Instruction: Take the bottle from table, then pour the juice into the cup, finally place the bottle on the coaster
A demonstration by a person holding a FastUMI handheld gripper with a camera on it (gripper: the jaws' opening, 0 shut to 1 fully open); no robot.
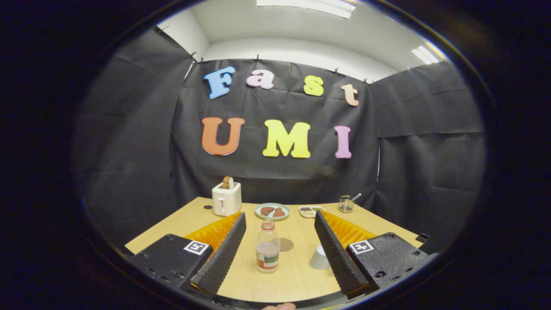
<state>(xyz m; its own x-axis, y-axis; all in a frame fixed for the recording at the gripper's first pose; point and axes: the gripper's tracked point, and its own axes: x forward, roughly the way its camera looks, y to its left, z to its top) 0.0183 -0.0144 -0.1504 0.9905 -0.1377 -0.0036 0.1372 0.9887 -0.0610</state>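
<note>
1. Currently the gripper (280,245) is released: its jaws stand wide apart and grasp nothing. The ribbed fingers (224,254) flank the bottle without touching it.

2. Landmark: the bottle (267,246). It stands upright on the table (258,282), between the fingers and nearer the left one, with a red cap and a little liquid low inside.

3. The cup (320,257) sits to the right of the bottle, just beside the inner face of the right finger. Risk: a closing or advancing right finger is likely to strike the cup and push or tip it before the bottle is gripped.

4. The coaster (286,244) lies just behind and right of the bottle, near it. Risk: a forward overshoot could push the bottle onto or across it too early.

5. Risk: the bottle is off centre between the jaws. The left finger would likely meet it first and slide or topple it, since it is tall, narrow and nearly empty.

6. Beyond the bottle stand a toaster (226,199), a plate (272,211), a small tray (311,211) and a glass jar (345,203). These are well apart from the bottle and pose little hazard.
</note>
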